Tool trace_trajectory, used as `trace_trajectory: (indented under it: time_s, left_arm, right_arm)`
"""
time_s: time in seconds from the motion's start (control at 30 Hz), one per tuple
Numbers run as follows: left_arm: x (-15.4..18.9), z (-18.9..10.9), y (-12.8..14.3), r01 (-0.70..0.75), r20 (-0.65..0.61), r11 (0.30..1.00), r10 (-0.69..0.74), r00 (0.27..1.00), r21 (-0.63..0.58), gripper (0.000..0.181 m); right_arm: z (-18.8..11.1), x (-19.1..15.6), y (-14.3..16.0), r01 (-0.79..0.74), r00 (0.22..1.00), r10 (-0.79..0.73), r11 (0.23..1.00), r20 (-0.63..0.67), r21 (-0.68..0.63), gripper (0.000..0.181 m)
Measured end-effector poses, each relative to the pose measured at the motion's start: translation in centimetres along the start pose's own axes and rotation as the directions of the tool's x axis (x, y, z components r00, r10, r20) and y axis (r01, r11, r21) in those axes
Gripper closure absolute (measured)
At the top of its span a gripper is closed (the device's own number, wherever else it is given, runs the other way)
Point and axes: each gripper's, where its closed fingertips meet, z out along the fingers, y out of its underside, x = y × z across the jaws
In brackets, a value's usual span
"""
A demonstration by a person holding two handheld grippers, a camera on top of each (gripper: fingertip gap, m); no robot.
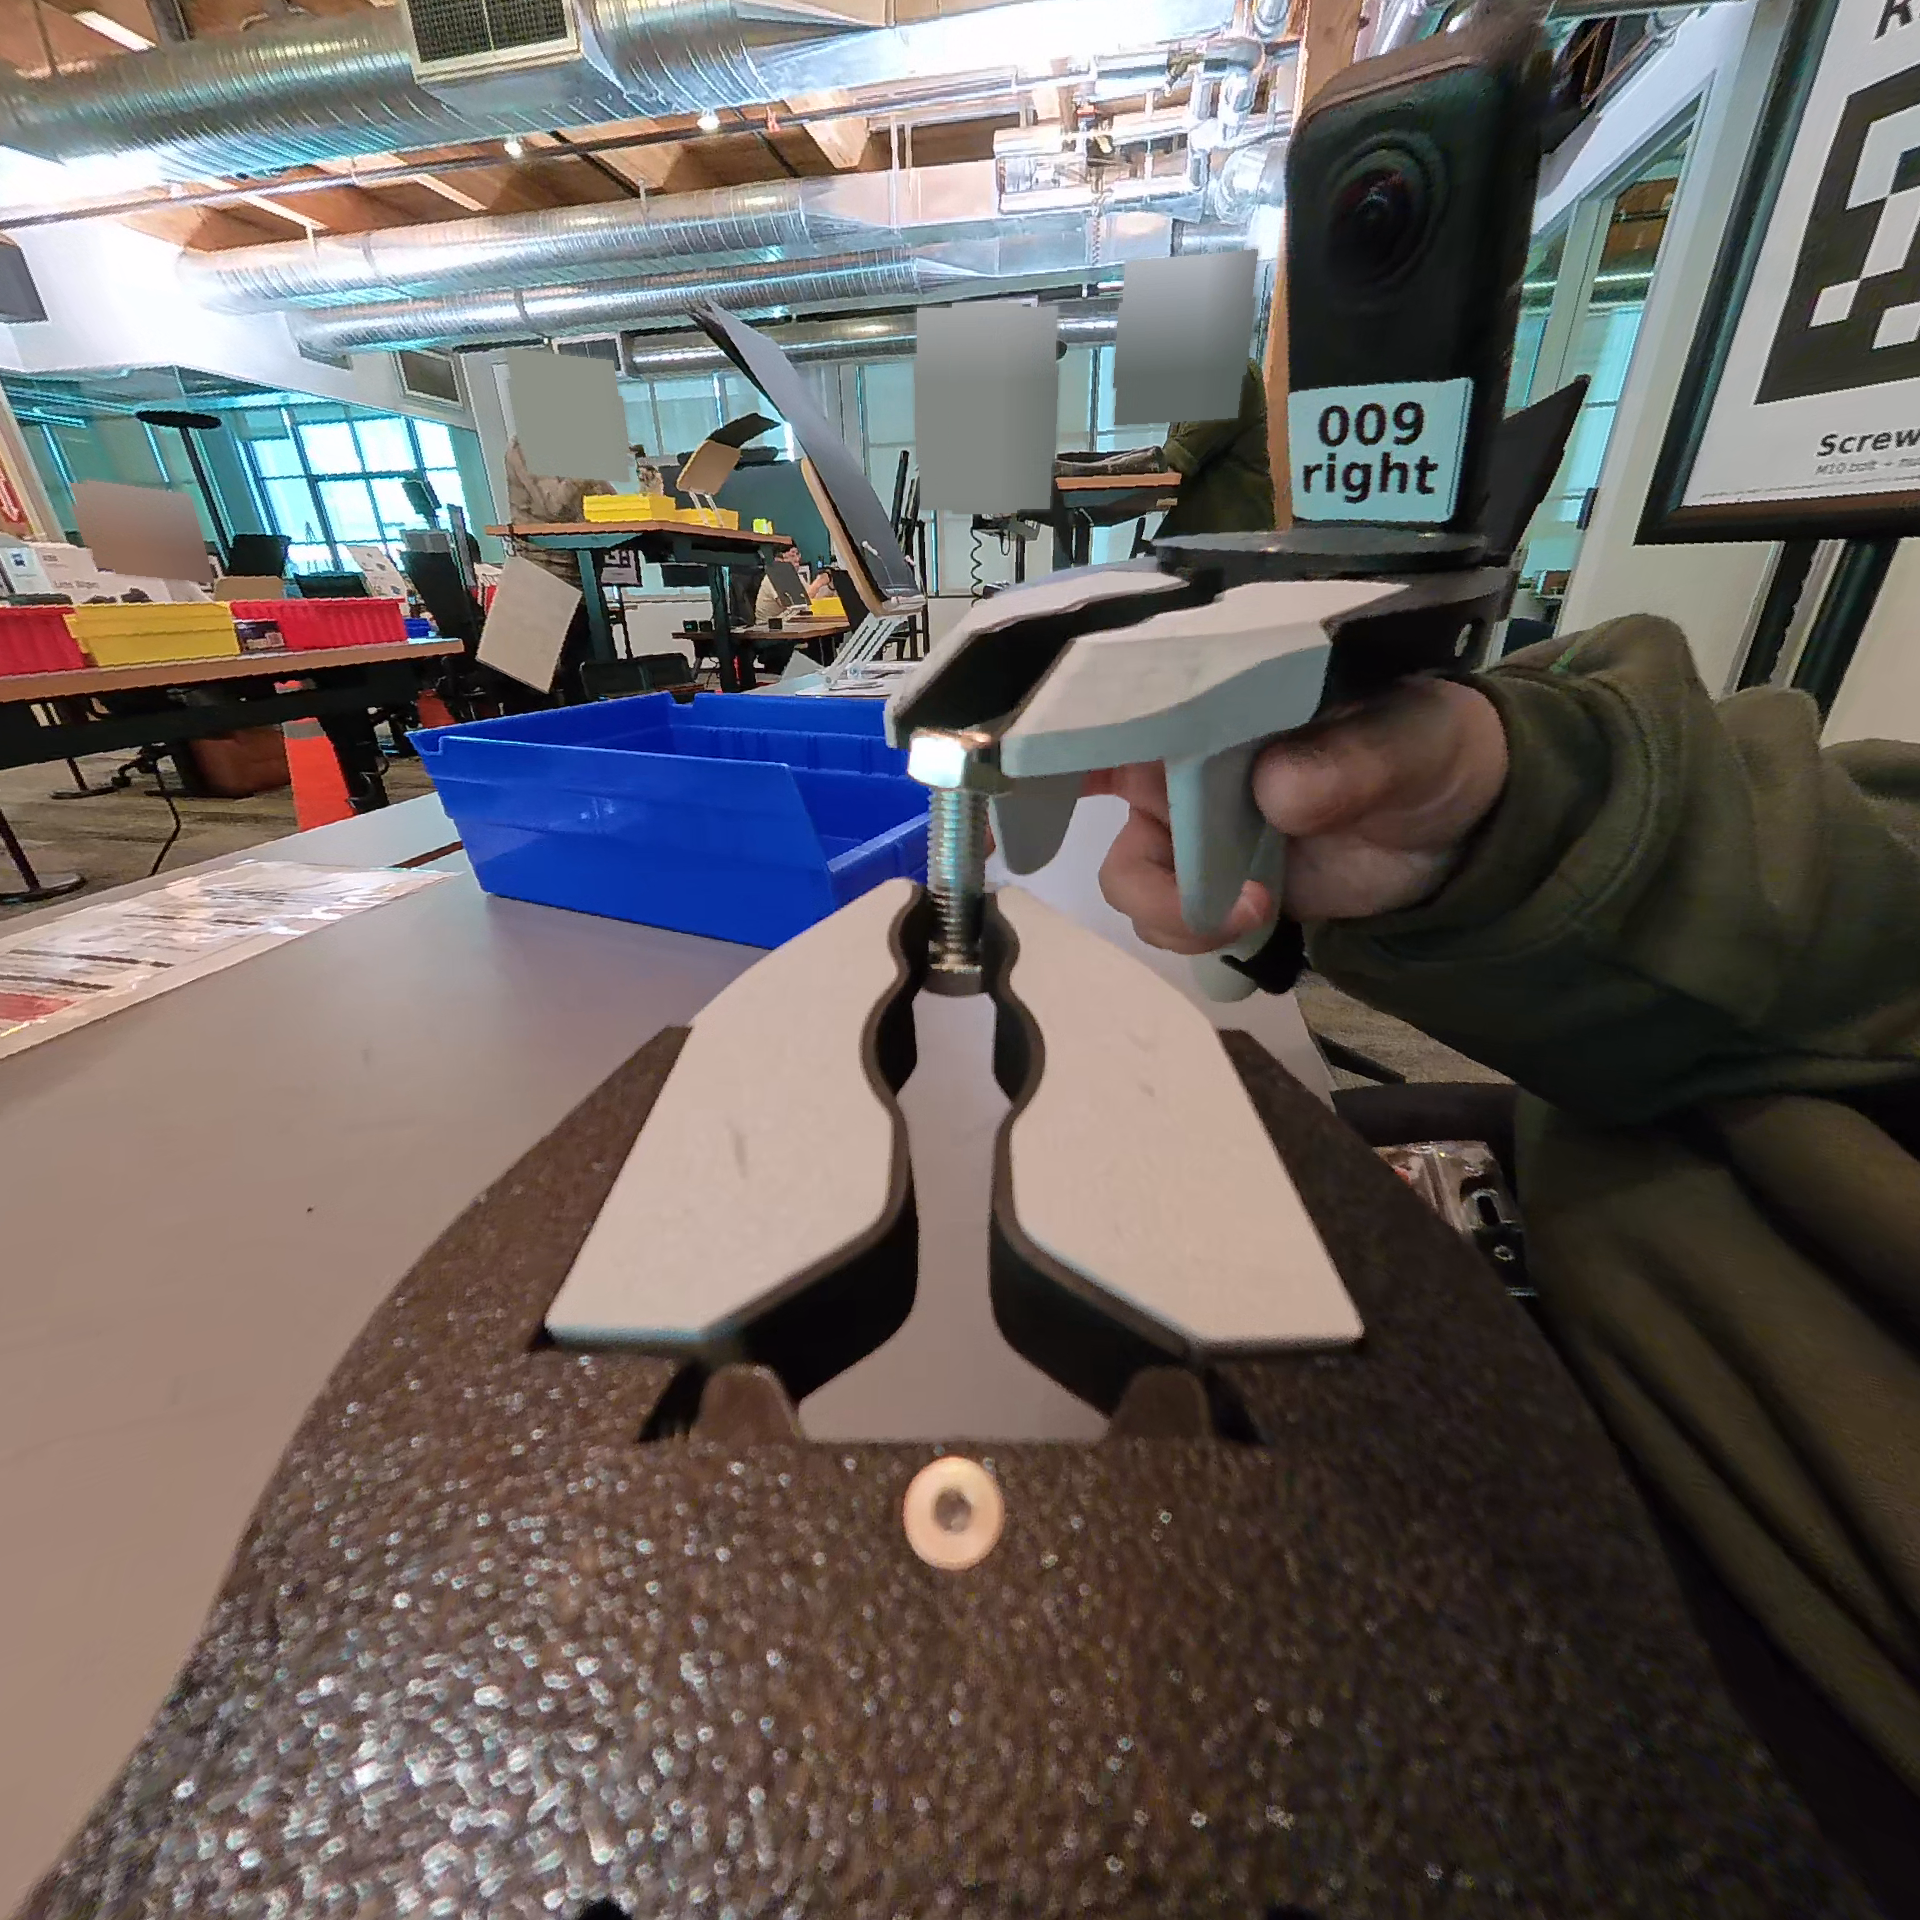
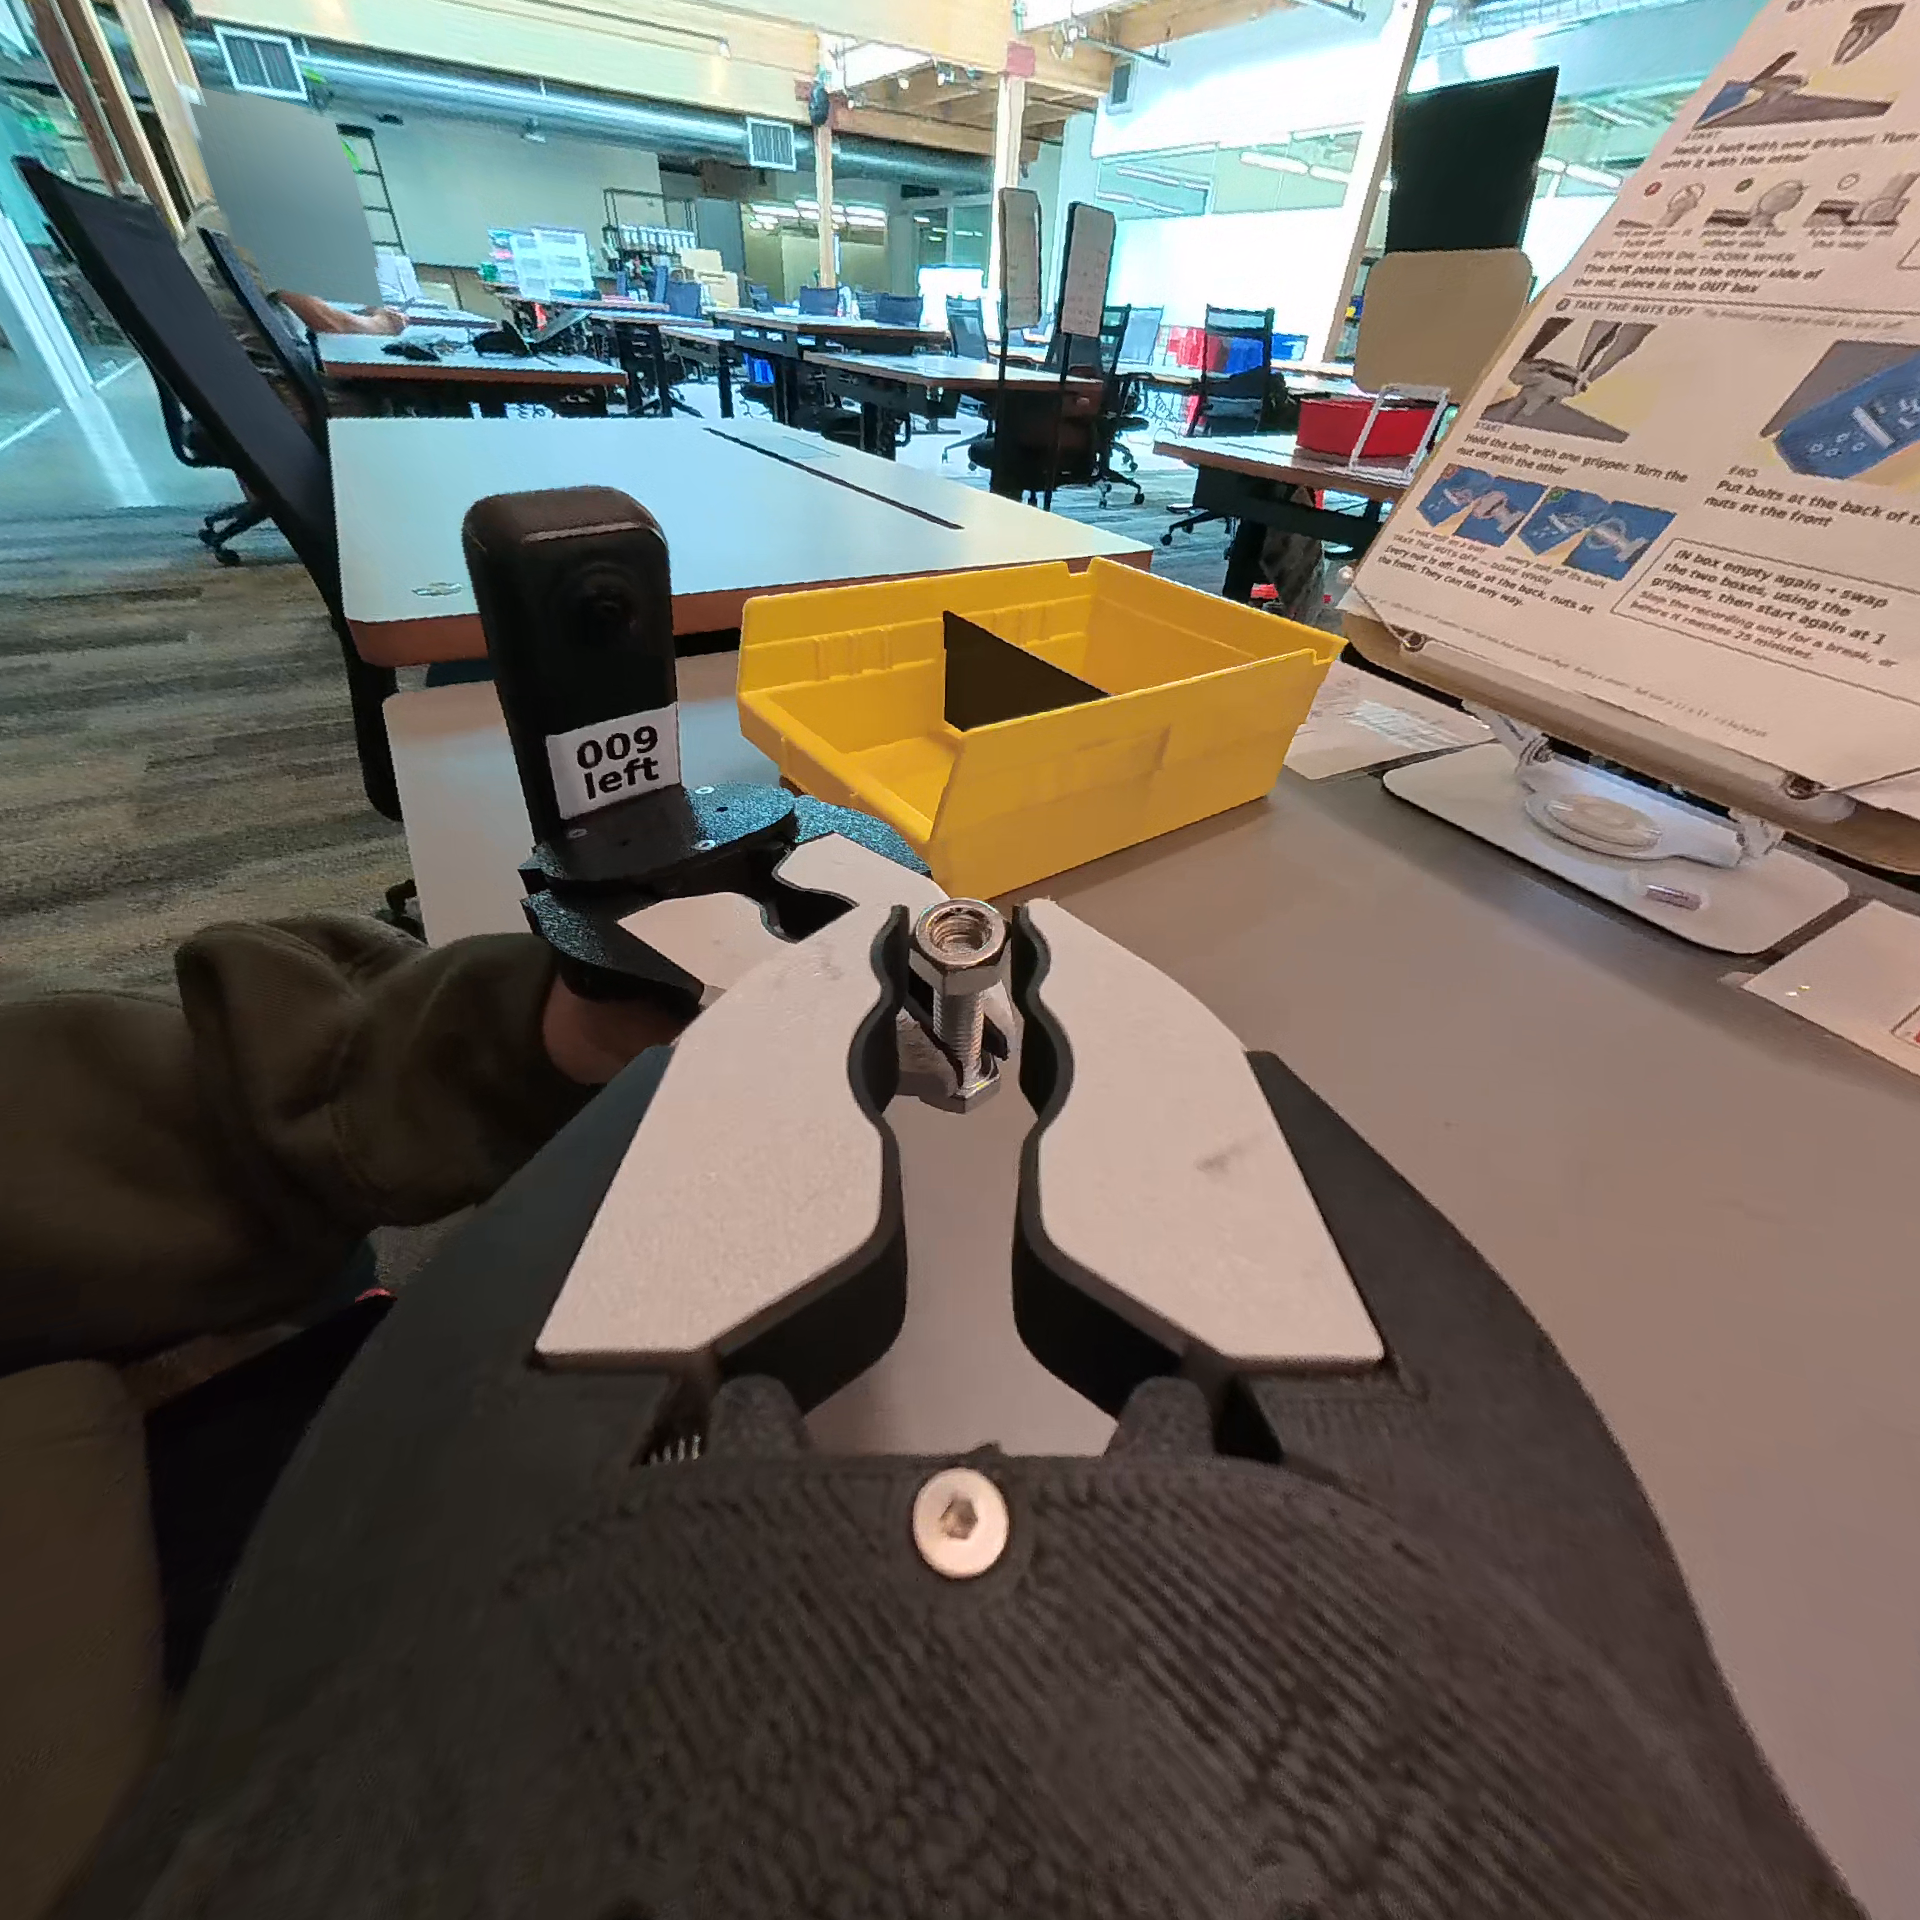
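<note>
A silver bolt [image 1: 954, 862] stands upright above the grey table [image 1: 312, 1195], held between the two grippers. My left gripper [image 1: 956, 930] is shut on the bolt's lower end. My right gripper [image 1: 951, 753], held by a hand in an olive sleeve [image 1: 1371, 800], comes in from the right and is shut on the hex nut [image 1: 951, 761] at the bolt's top. In the right wrist view my right gripper [image 2: 958, 925] pinches the nut [image 2: 958, 938]. The threaded bolt [image 2: 961, 1023] runs down to its head [image 2: 971, 1086]. The left gripper's fingers [image 2: 717, 935] reach in from the left, tips hidden.
A blue bin [image 1: 644, 821] sits on the table just behind the bolt. A yellow bin [image 2: 1039, 769] with a black divider stands ahead of the right gripper. An instruction sheet on a stand [image 2: 1662, 416] rises at right. A printed sheet [image 1: 177, 935] lies at far left. The tips of both grippers are at nearly the same place.
</note>
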Motion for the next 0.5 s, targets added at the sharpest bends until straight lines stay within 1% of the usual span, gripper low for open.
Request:
trace_trajectory:
  time_s: [0.07,0.27,0.33,0.5]
  left_arm:
    - [0.11,0.00,0.04,-0.004,-0.006,1.000,0.004,1.000,-0.004,0.172]
    - [0.50,0.18,0.39,-0.038,-0.022,0.999,0.037,0.999,-0.035,0.172]
    - [0.56,0.22,0.46,-0.040,-0.025,0.998,0.039,0.999,-0.040,0.172]
    - [0.76,0.30,0.76,-0.057,-0.035,0.996,0.055,0.998,-0.065,0.172]
  right_arm:
    - [0.04,-0.16,0.00,0.023,1.000,-0.023,1.000,0.002,-0.016,0.163]
    - [-0.33,-0.46,0.45,0.060,0.997,-0.053,0.988,0.049,-0.140,0.163]
    - [-0.42,-0.43,0.54,0.027,0.998,-0.017,0.987,0.065,-0.157,0.163]
    - [-0.66,-0.47,0.80,-0.110,0.983,0.133,0.979,0.128,-0.171,0.163]
